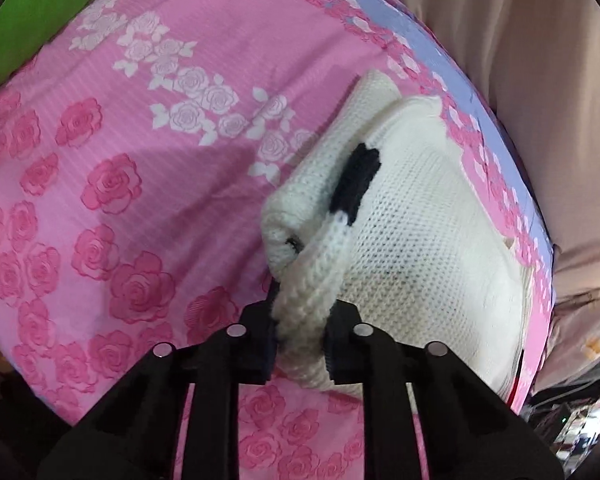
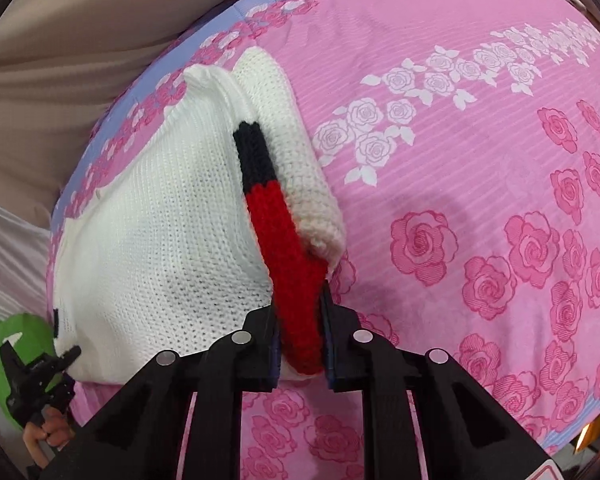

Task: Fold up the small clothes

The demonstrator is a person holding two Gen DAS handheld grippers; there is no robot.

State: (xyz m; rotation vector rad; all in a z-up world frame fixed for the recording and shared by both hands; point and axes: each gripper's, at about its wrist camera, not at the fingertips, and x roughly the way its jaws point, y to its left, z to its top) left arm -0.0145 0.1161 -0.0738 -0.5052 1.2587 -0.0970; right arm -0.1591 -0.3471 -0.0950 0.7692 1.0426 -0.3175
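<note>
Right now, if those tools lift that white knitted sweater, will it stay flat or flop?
Probably flop: the white knitted sweater already sags and bunches where the right tool pinches its red band. Likely light; the open knit should grip, not slip.

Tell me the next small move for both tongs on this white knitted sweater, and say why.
Probably lift both edges together and carry them forward over the body. The left tongs are shut on the white knitted sweater at a cream ribbed edge, the right tongs are shut on its red and black ribbed band, and the sweater lies partly folded on the pink rose-print bedsheet.
</note>
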